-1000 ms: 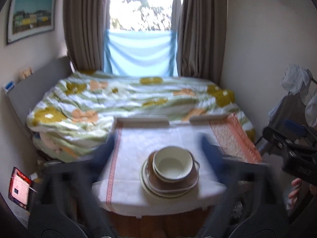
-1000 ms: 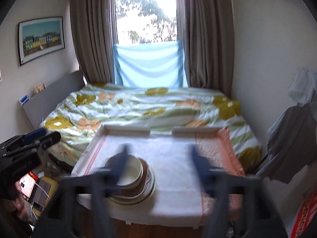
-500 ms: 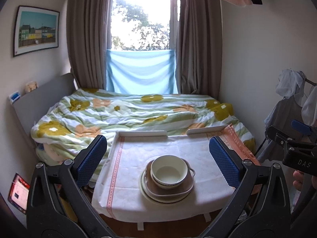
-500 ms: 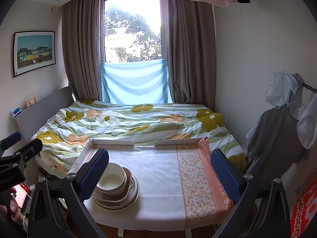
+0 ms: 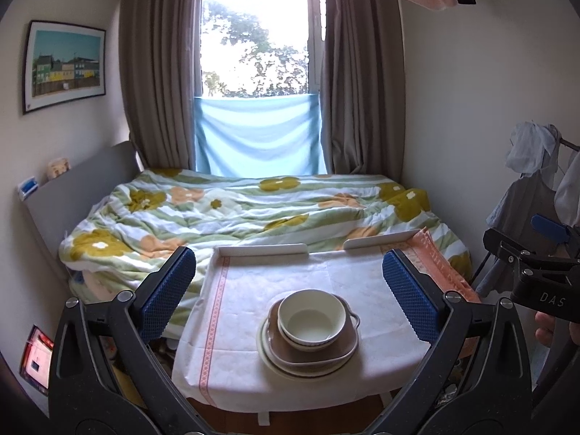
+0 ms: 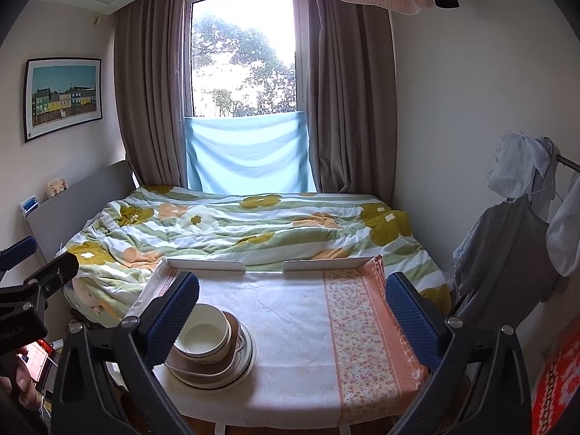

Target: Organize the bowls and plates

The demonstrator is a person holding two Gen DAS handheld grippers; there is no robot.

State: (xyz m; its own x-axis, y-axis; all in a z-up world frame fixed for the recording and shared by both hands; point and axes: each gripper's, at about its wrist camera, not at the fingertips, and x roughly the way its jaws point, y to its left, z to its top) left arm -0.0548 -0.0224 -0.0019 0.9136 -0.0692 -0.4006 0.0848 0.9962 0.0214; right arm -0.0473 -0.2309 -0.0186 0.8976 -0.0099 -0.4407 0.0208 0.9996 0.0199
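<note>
A small table (image 5: 232, 311) covered by a white cloth stands at the near end of a bed (image 5: 246, 206), and toward its near left part sits one stack: a cream bowl (image 5: 311, 320) nested on a brown dish (image 5: 342, 349) atop pale plates (image 5: 268, 357). The left gripper (image 5: 288, 297) hovers above the table's near edge with its blue-padded fingers (image 5: 166, 293) spread wide and empty, the stack framed between them. The right gripper (image 6: 290, 311) hangs further right, fingers (image 6: 409, 319) likewise spread and holding nothing, its left pad overlapping the bowl (image 6: 203, 337) in view.

Black left gripper (image 5: 288, 299), blue ribbed pads (image 5: 167, 291), silver screws
</note>
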